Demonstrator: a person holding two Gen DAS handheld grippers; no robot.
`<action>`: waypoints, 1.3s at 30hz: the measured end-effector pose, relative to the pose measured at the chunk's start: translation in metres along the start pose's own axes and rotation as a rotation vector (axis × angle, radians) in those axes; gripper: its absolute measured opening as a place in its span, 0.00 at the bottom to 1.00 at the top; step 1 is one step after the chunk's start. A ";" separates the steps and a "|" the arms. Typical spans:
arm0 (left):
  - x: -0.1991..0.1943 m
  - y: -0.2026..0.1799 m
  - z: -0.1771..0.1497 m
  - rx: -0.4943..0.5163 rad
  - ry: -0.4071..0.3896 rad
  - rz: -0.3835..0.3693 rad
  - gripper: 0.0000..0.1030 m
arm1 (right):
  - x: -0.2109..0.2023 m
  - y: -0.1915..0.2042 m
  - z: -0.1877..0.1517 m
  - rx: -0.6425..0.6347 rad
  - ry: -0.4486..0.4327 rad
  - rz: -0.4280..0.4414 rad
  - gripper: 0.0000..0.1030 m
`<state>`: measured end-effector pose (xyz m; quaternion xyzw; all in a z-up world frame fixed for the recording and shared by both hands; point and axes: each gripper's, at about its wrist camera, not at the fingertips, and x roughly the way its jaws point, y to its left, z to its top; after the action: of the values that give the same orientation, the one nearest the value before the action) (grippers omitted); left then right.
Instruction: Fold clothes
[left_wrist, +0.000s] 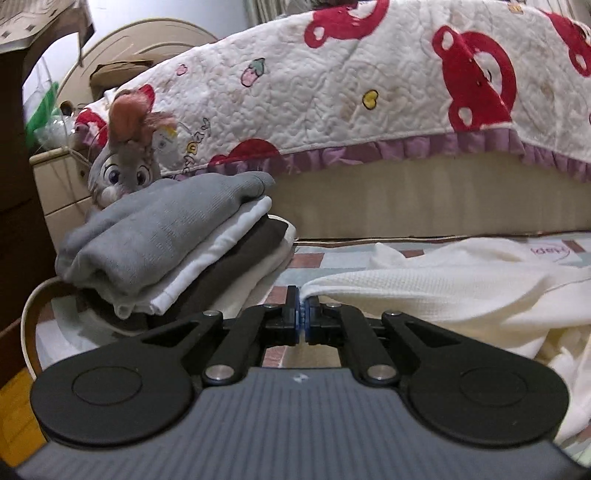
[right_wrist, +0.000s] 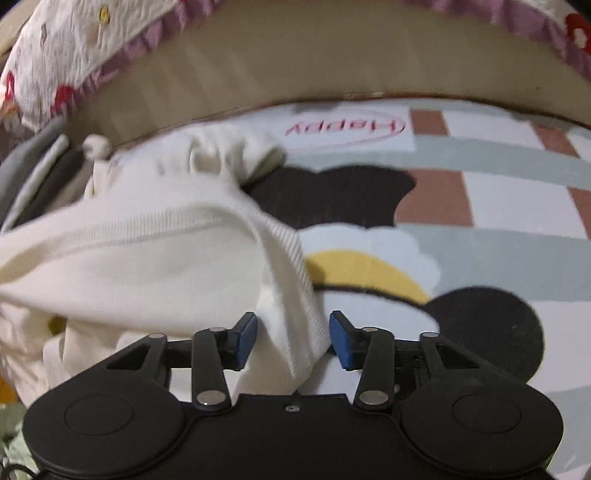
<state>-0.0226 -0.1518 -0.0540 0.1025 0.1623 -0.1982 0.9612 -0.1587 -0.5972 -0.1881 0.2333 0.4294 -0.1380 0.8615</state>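
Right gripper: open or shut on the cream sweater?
Open. In the right wrist view the right gripper has blue pads standing apart; the cream sweater hem hangs between them, with a gap at each pad.

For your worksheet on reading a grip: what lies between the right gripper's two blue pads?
In the right wrist view, a ribbed edge of the cream garment hangs between the open right gripper; its pads stand clear of the cloth.

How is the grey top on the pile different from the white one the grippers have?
The grey top is folded and sits on the stack; the white top is unfolded, spread over the mat. Nothing holds the grey one; the left hand-held gripper pinches the white one's edge. Both look knitted.
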 end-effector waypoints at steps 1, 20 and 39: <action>-0.003 0.000 -0.001 -0.001 -0.005 -0.007 0.02 | 0.003 0.000 -0.001 0.007 0.019 0.009 0.56; -0.018 -0.013 -0.057 -0.023 0.174 -0.185 0.03 | -0.052 -0.033 -0.003 0.196 -0.244 -0.223 0.06; 0.007 -0.045 -0.088 0.271 0.304 -0.099 0.50 | -0.044 -0.042 -0.005 0.237 -0.178 -0.173 0.14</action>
<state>-0.0593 -0.1721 -0.1437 0.2512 0.2820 -0.2474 0.8922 -0.2062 -0.6289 -0.1674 0.2820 0.3505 -0.2816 0.8475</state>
